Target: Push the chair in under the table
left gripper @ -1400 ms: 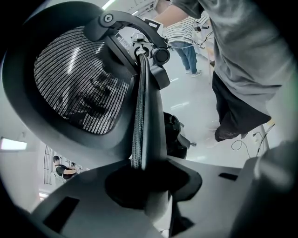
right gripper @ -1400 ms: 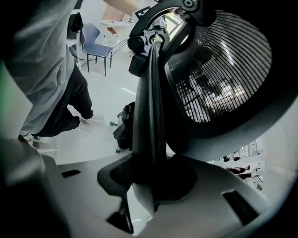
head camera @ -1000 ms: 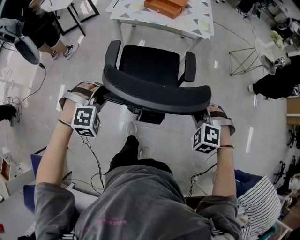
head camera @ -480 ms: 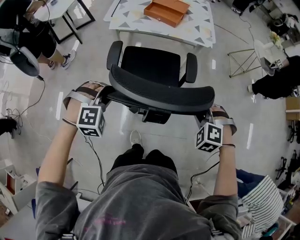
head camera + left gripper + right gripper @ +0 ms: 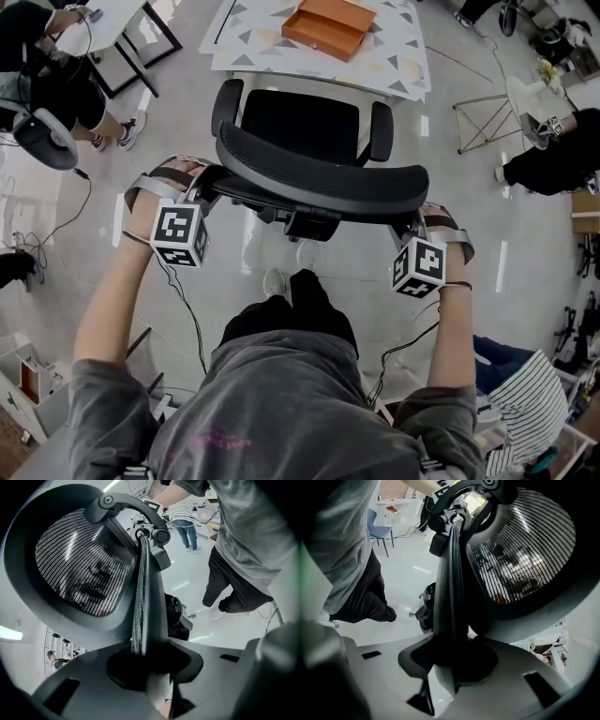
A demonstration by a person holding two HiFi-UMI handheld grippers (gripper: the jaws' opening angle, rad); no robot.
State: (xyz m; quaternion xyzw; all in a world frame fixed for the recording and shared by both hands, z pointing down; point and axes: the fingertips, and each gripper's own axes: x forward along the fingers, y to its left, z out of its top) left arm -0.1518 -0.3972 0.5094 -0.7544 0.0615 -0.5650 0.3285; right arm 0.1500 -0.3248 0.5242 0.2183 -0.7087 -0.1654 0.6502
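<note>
A black mesh-backed office chair [image 5: 309,141] stands in front of a white table [image 5: 394,52] with a grey triangle pattern, its seat facing the table edge. My left gripper [image 5: 208,180] is shut on the left end of the chair's backrest [image 5: 138,616], whose edge runs down between the jaws. At the backrest's right end my right gripper [image 5: 410,223] is shut on the frame edge [image 5: 452,606] in the same way. The mesh panel [image 5: 79,569] fills the left gripper view and also the mesh panel [image 5: 525,555] in the right gripper view.
An orange tray [image 5: 330,25] lies on the table. A person [image 5: 66,84] sits at the left by another table; another person [image 5: 553,164] is at the right. Cables [image 5: 183,309] trail on the glossy floor. A wire stand [image 5: 483,127] is right of the chair.
The chair and both grippers have moved forward toward the table; the table now reaches closer to the seat's front. My legs have stepped forward too.
</note>
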